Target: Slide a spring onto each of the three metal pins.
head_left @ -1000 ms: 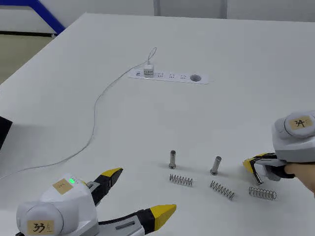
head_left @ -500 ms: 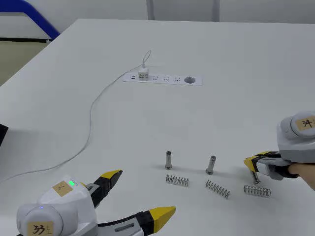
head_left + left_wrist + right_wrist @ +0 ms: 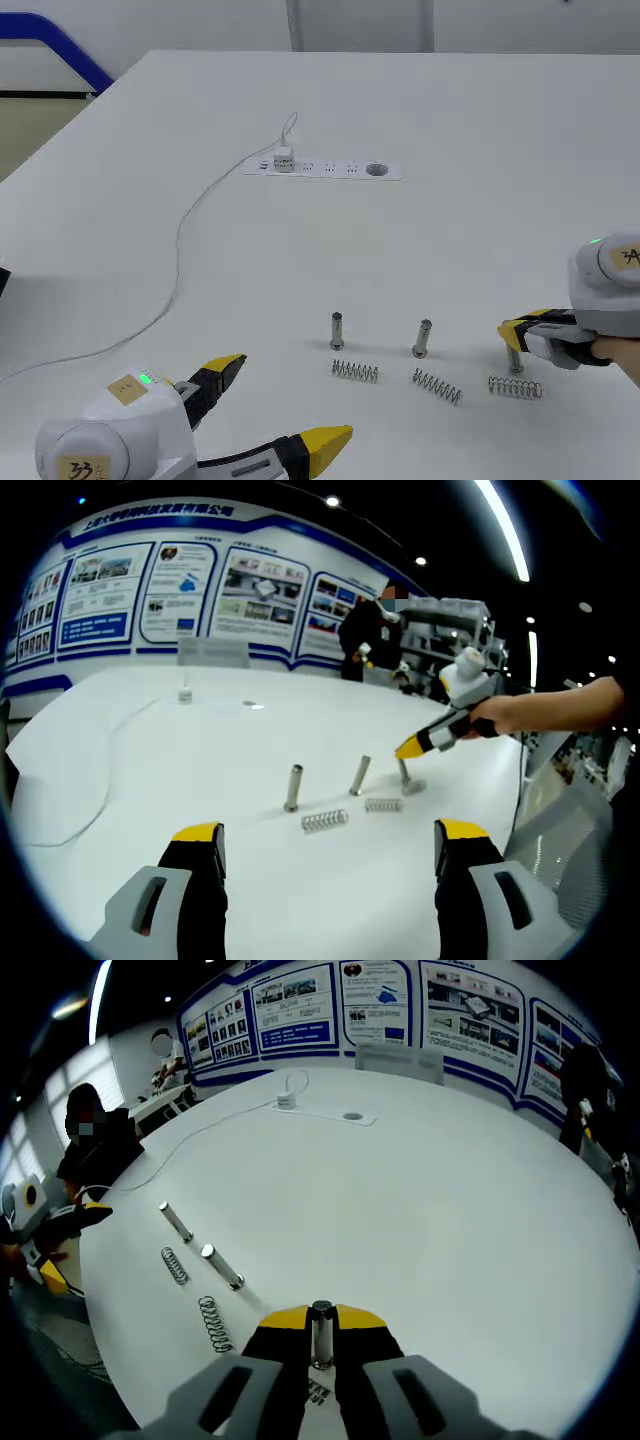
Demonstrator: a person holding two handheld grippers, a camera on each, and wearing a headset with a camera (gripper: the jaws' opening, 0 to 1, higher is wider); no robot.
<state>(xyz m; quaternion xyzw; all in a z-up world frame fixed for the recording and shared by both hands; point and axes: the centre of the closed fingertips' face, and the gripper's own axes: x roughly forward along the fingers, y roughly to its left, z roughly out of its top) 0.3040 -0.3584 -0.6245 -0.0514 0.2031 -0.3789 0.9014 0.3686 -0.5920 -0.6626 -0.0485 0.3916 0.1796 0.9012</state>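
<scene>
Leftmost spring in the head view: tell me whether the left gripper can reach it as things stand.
Probably yes: the left gripper is open, and only bare table lies between it and the leftmost spring.

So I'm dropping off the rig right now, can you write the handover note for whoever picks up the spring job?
Left gripper: open, holding nothing, on the near side of the table, short of the parts.
Right gripper: shut on the right pin, which stands upright.
Left pin and middle pin: upright, free.
Left spring, middle spring, right spring: lying flat, one in front of each pin.
Done: no spring is on a pin.
Left: all three springs.
</scene>
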